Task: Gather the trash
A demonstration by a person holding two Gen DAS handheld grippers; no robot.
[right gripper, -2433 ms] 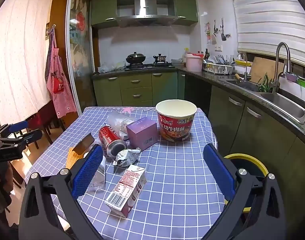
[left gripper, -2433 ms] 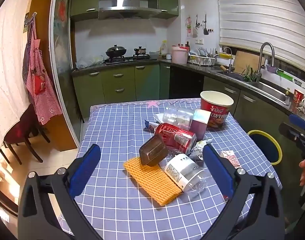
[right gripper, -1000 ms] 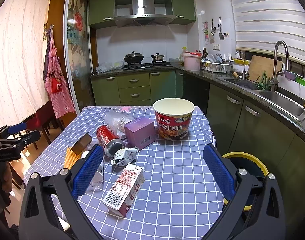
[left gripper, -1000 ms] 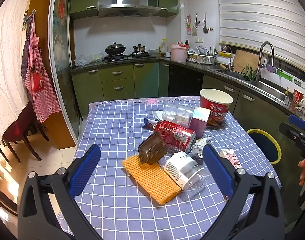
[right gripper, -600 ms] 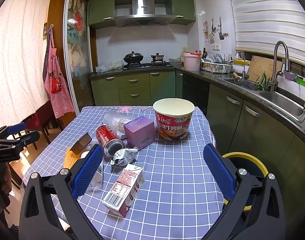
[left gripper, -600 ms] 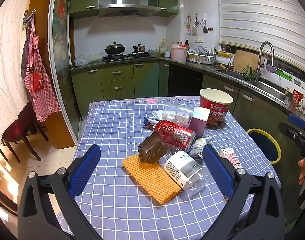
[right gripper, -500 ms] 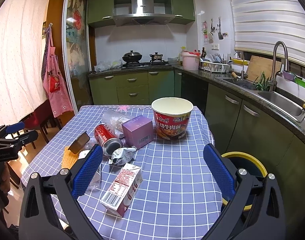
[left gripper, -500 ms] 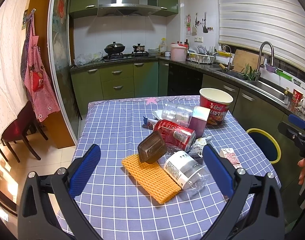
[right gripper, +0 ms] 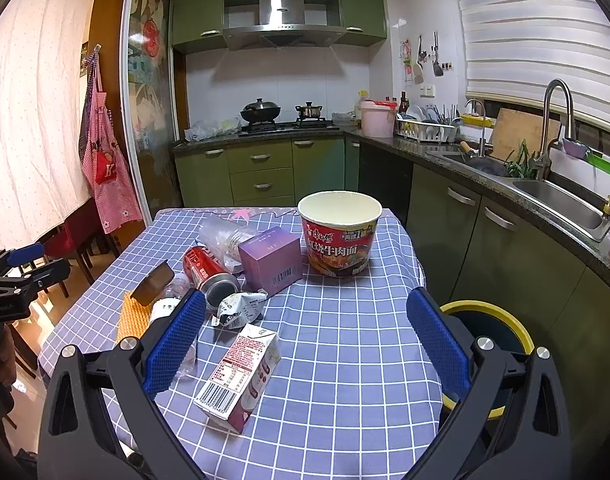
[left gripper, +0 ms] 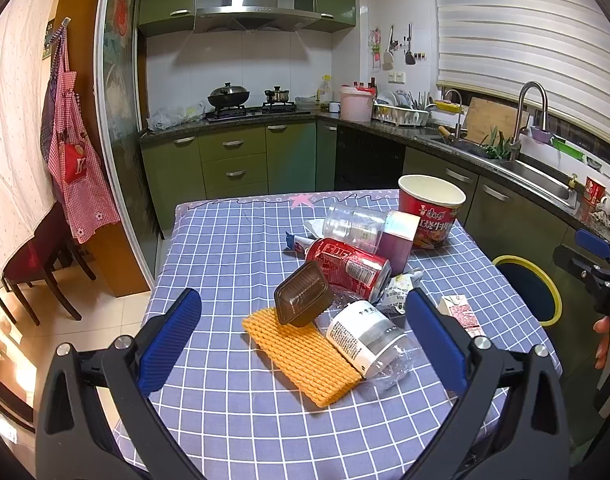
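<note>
Left tool [left gripper: 303, 338] agape, right tool [right gripper: 305, 338] agape, bin [right gripper: 489, 320] half hidden

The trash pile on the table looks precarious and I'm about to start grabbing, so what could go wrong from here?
1. The brown plastic tray leans tilted on the red can and clear bottle; pulling either out could topple it.
2. Can and bottle lie on their sides, so a nudge may roll them off the table.
3. The milk carton lies near the table edge beside the yellow-rimmed bin; a clumsy grasp could knock it to the floor.
</note>
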